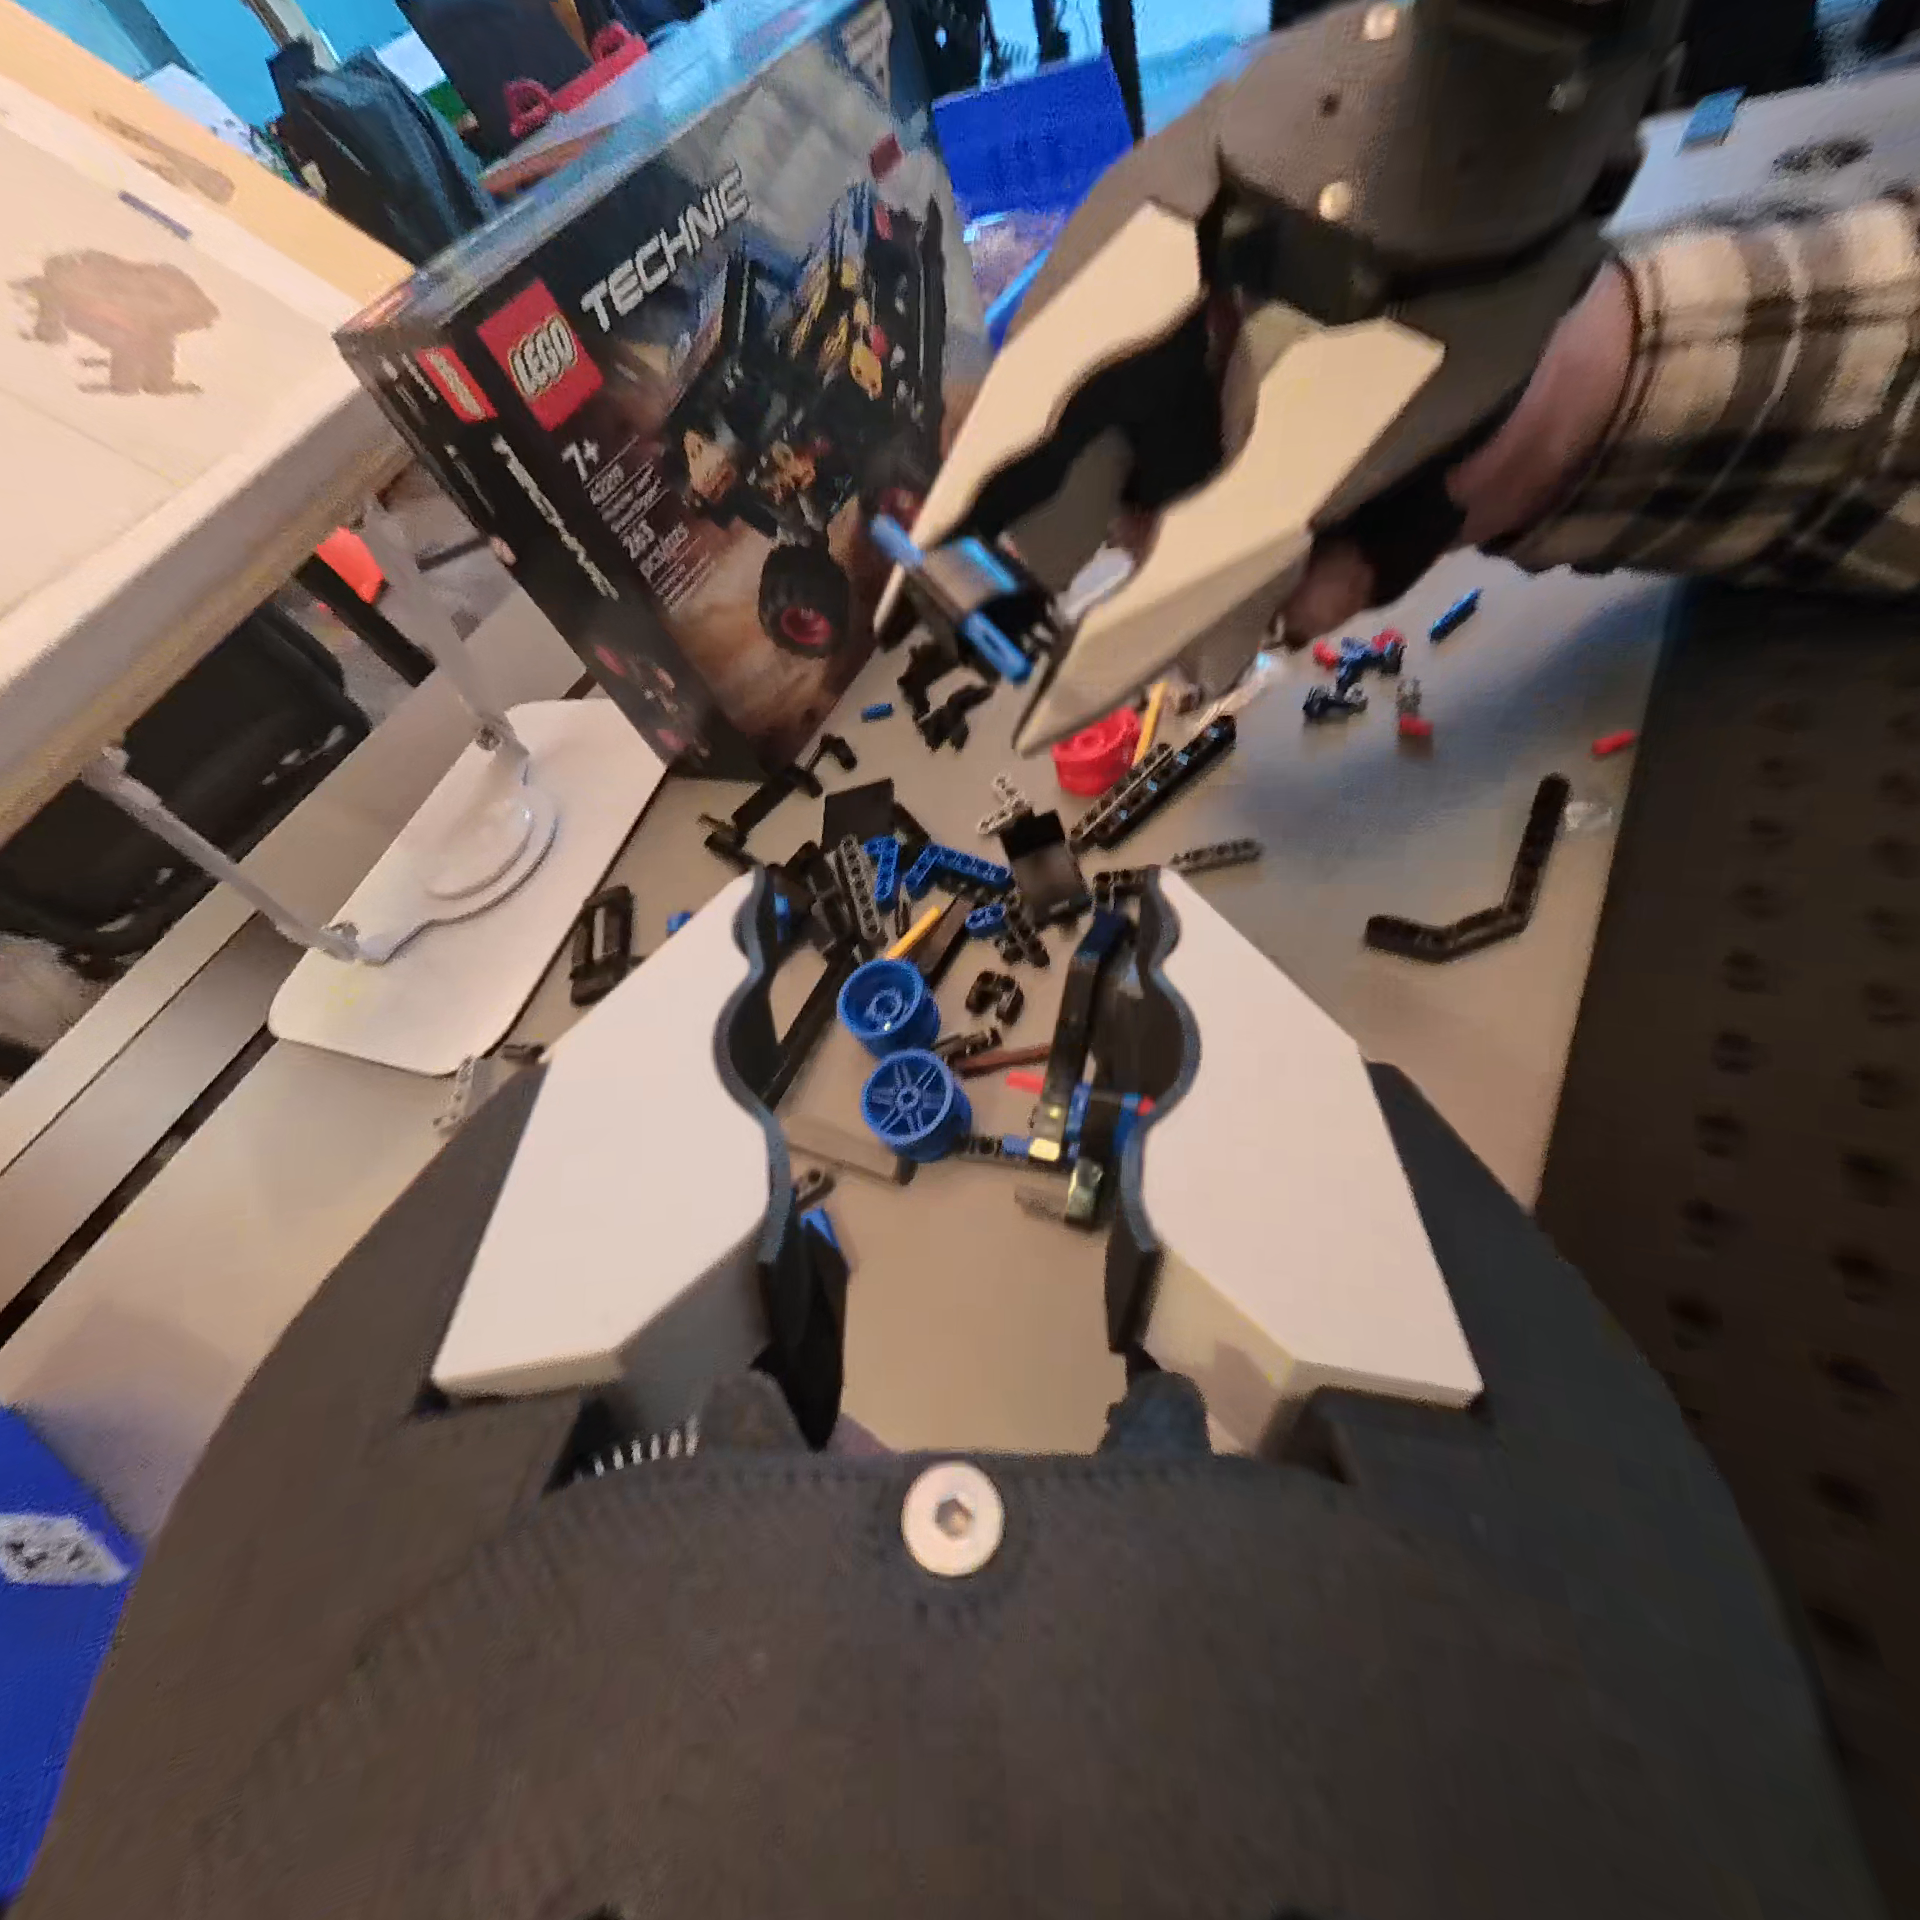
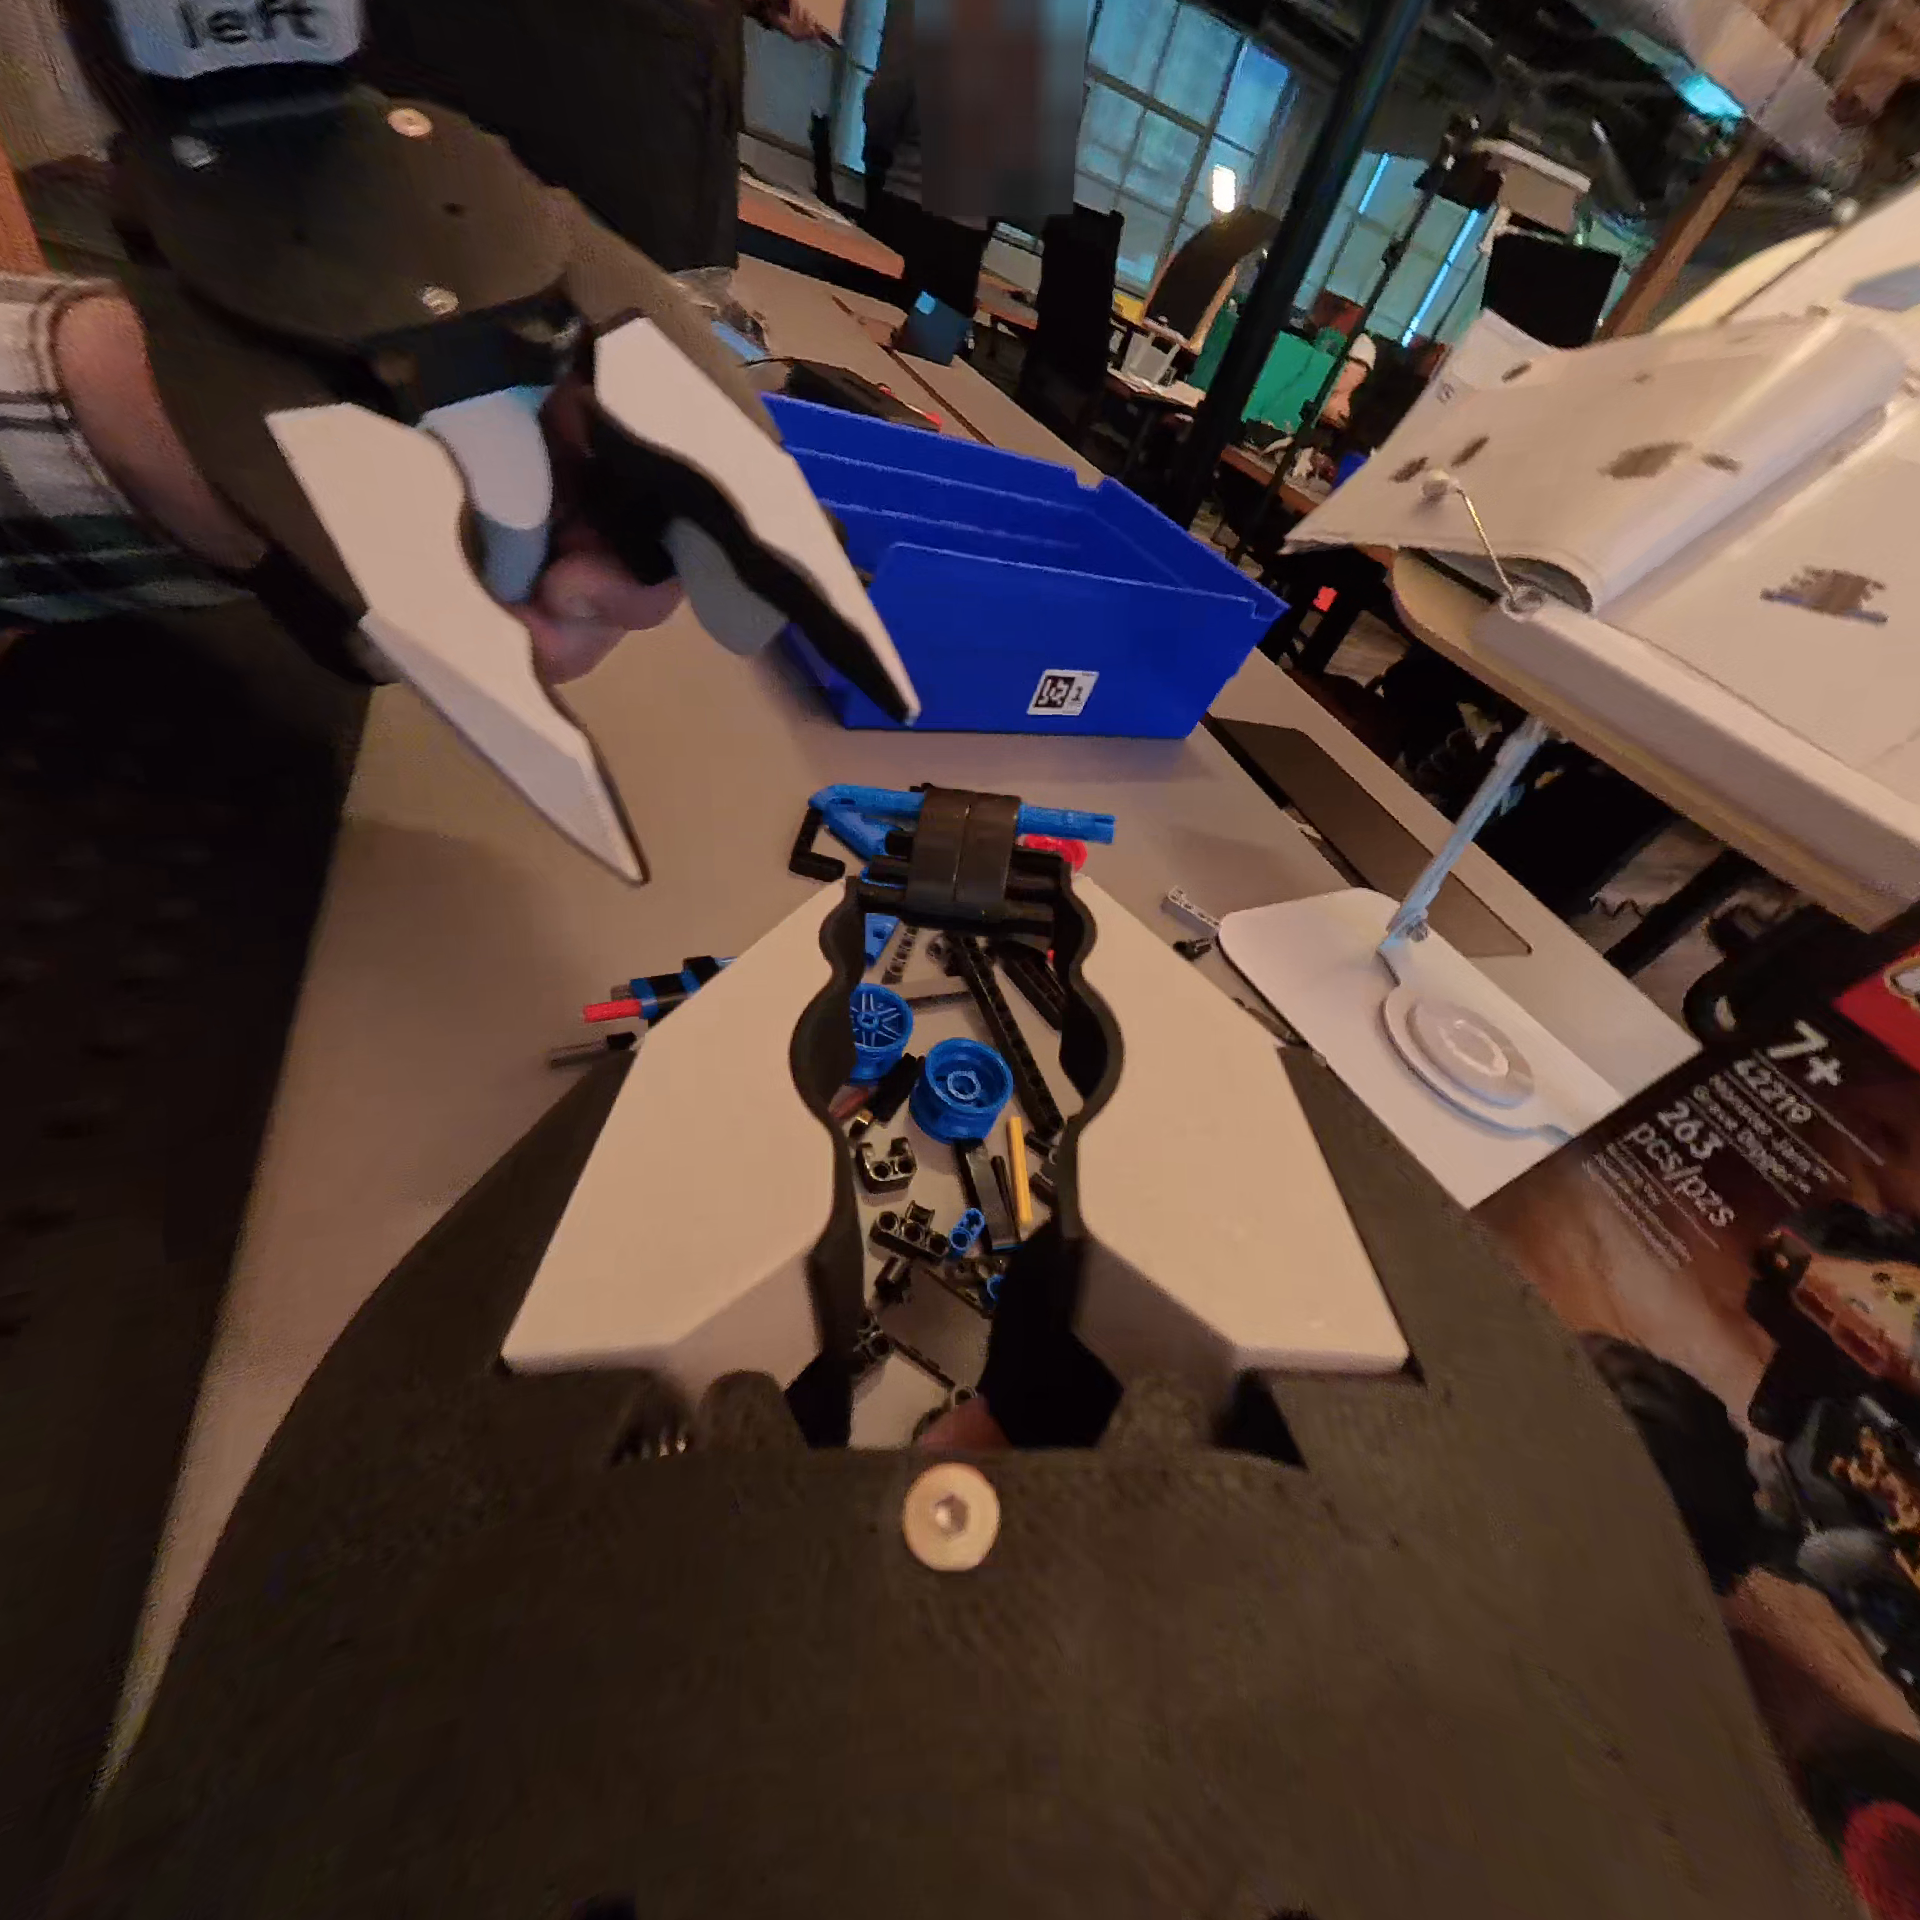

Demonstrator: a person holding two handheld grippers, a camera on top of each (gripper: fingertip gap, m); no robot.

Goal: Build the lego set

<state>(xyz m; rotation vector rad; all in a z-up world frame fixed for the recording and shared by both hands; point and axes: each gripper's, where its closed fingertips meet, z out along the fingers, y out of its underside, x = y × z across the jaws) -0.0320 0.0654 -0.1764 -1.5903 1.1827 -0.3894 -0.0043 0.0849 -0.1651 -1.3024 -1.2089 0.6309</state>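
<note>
Right gripper (image 2: 961, 883): we see it clamped on a black-and-blue lego assembly (image 2: 961, 847), centre frame
Left gripper (image 1: 961, 894): we see it spread wide, empty, over loose lego pieces (image 1: 914, 997)

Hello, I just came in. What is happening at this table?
A person is building a lego set with two handheld grippers. The right gripper is shut on a small black and blue assembly, held above the loose pieces on the grey table. The left gripper is open and empty. Two blue wheel rims and the lego box are nearby.
</note>
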